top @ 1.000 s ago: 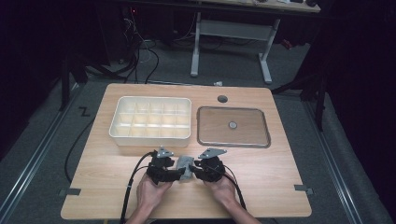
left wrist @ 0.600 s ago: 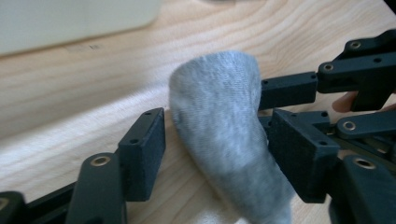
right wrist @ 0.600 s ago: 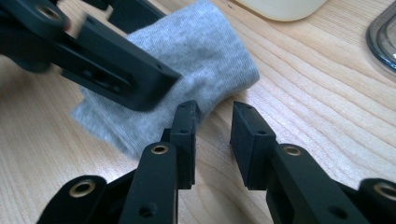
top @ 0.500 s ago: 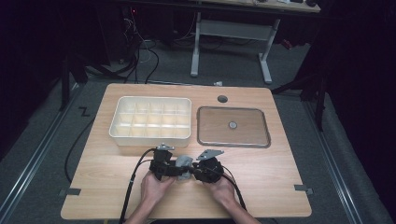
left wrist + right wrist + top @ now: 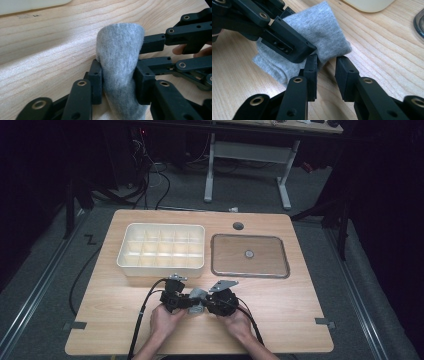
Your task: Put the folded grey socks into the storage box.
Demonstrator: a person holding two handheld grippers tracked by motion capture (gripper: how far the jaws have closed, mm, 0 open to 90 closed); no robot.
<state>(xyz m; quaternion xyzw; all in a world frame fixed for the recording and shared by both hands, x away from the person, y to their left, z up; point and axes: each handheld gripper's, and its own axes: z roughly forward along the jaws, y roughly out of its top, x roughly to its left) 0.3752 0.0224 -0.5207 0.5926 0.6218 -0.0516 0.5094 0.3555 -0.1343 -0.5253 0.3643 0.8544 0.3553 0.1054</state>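
A grey cloth (image 5: 196,295) lies bunched on the wooden table between my two grippers, near the front edge. In the left gripper view the cloth (image 5: 120,50) stands as a rolled fold. My left gripper (image 5: 119,72) has just closed, and both pads press its sides. The right gripper (image 5: 152,52) comes in from the right with its tips against the fold. In the right gripper view my right gripper (image 5: 327,71) has closed slightly. A gap remains between its pads, just short of the cloth's corner (image 5: 319,27). From above, the left gripper (image 5: 186,304) and the right gripper (image 5: 205,306) face each other.
A white compartment box (image 5: 127,262) stands behind the grippers at the left. A shallow metal tray (image 5: 250,272) holding a small round piece (image 5: 248,254) sits at the right. A cable hole (image 5: 238,226) marks the table's back. Bare wood (image 5: 300,310) spreads to the right.
The left gripper's jaws have narrowed onto the cloth and that hand has shifted slightly. The right hand has stayed put.
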